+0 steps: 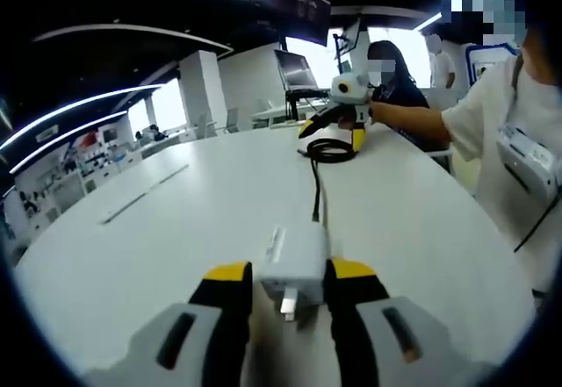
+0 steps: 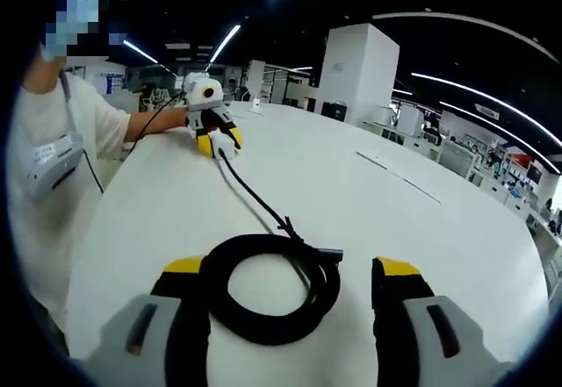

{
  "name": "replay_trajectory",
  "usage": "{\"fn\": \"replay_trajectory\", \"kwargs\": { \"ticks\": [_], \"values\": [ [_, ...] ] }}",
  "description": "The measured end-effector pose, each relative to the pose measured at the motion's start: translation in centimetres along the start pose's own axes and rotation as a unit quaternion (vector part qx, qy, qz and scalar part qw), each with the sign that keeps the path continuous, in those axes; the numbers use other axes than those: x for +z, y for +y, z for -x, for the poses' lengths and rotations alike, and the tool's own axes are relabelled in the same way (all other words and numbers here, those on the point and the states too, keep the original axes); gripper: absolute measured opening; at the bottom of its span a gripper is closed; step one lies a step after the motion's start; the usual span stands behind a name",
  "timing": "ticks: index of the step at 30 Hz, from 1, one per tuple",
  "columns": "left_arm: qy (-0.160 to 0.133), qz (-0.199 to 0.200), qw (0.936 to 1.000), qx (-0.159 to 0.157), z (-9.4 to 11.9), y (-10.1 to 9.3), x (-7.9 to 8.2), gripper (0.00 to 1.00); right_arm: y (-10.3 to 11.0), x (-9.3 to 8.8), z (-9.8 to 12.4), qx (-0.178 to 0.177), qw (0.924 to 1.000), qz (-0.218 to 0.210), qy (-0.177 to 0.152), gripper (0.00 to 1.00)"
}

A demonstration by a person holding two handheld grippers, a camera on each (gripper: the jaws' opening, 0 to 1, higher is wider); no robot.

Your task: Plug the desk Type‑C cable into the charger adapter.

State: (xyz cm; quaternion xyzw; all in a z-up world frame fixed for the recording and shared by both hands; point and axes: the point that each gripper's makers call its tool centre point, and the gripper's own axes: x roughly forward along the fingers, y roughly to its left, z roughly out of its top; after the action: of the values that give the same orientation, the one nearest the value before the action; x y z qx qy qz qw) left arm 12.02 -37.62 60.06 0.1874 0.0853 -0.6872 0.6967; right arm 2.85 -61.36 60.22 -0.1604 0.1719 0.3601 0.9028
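1. The charger adapter (image 1: 294, 260) lies on the white table (image 1: 176, 229), between the jaws of my left gripper (image 1: 290, 283), prongs toward me. Its cable side faces away.
2. The Type-C cable (image 2: 272, 286) runs straight from the adapter's far face across the table to a coil; whether its plug is fully seated I cannot tell.
3. The coil lies between the jaws of my right gripper (image 2: 290, 275), one loose plug end pointing right.
4. The left jaws press the adapter's sides: clenched on it.
5. The right jaws stand wide apart, released, holding nothing.
6. The left gripper is nearer the adapter, the right nearer the coil.
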Motion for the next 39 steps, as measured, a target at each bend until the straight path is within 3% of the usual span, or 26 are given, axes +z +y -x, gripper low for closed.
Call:
{"fn": "replay_trajectory", "kwargs": {
  "ticks": [24,39],
  "values": [
    [-0.019,0.013,0.9964,0.082,0.9,4.7,0.4,0.36,-2.9,0.4,-1.1,-0.046,0.999,0.002,-0.001,0.76],
    [-0.002,0.021,0.9951,0.096,-0.7,6.5,-0.4,0.39,-4.3,0.8,-2.2,-0.05,0.9986,0.01,0.012,0.77]
  ]
}}
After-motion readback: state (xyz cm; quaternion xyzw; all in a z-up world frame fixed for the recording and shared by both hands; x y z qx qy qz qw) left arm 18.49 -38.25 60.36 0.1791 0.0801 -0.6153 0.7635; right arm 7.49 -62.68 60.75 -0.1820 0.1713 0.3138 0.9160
